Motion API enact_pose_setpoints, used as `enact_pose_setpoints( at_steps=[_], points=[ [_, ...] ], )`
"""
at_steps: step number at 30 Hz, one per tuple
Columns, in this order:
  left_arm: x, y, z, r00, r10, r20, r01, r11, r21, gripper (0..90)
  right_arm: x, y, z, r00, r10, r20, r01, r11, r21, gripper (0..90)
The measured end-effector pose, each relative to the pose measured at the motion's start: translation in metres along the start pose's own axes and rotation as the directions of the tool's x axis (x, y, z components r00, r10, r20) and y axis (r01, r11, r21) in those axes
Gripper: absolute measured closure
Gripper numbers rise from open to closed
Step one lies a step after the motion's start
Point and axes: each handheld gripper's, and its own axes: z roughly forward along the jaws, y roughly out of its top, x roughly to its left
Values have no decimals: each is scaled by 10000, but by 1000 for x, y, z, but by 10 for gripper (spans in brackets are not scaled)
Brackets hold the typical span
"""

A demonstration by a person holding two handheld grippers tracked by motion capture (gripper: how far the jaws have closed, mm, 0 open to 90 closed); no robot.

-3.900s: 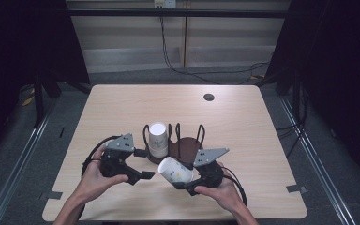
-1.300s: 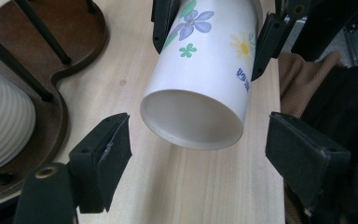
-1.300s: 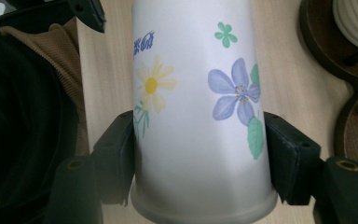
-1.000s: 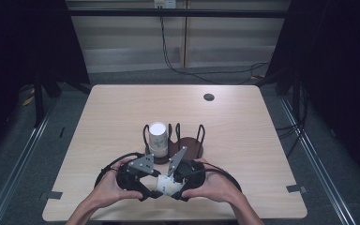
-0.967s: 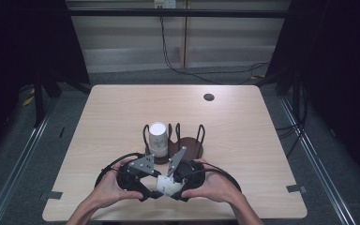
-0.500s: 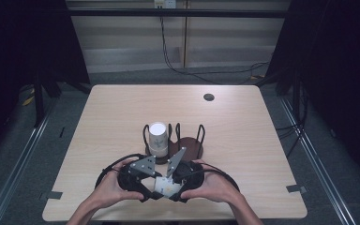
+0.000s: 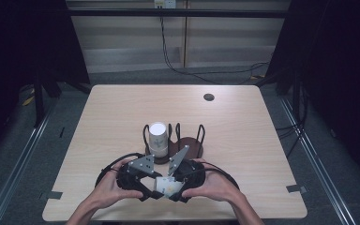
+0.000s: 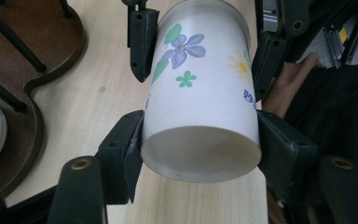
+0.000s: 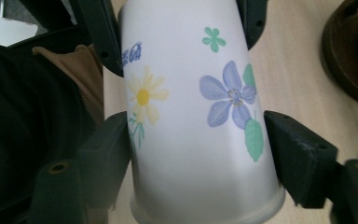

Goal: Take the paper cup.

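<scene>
The flowered paper cup (image 8: pixel 200 100) lies sideways between both grippers, clamped by the left gripper (image 8: pixel 200 144). The right gripper (image 9: pixel 200 149) has just been opening, one jaw clear. Beyond them, a wooden cup rack (image 7: pixel 187 146) holds a white cup (image 7: pixel 158 139) on the table (image 7: pixel 243 126).

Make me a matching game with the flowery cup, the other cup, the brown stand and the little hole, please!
Things:
1. white paper cup with painted flowers
2. ribbed white cup
3. dark brown wooden stand with black wire hoops
4. small dark round hole

Places:
A. far right part of the pale wooden table
B. standing upright in the stand
C. tipped on its side near the table's front edge
D. middle of the table

Pairs: 1-C, 2-B, 3-D, 4-A
</scene>
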Motion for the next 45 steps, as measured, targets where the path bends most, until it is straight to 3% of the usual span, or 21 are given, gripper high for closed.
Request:
enact_pose_setpoints(
  at_steps=[3, 7, 22, 29, 35, 45],
  points=[
    [1, -1, -2, 9999, -134, 54, 134, 9999, -71, 370, -2, -3, 0, 9999, 161, 3, -161, 9997, -183, 160],
    [2, -2, -4, 9993, -379, 59, 380, 9990, -247, 369, -4, -7, -4, 9994, 340, 7, -339, 9979, -547, 139],
    [5, -12, -7, 9978, -656, -123, 639, 9920, -1090, 366, -10, -17, -12, 9959, 802, 419, -746, 9897, -1223, 136],
    [6, -13, -13, 9966, -790, -250, 739, 9838, -1634, 366, -13, -24, -19, 9922, 1166, 445, -1082, 9812, -1597, 137],
    [7, -14, -19, 9945, -971, -392, 863, 9720, -2184, 366, -15, -32, -25, 9872, 1486, 580, -1331, 9679, -2134, 138],
    [9, -17, -25, 9910, -1093, -773, 800, 9465, -3126, 366, -17, -43, -37, 9857, 1647, 344, -1431, 9283, -3432, 138]
  ],
)
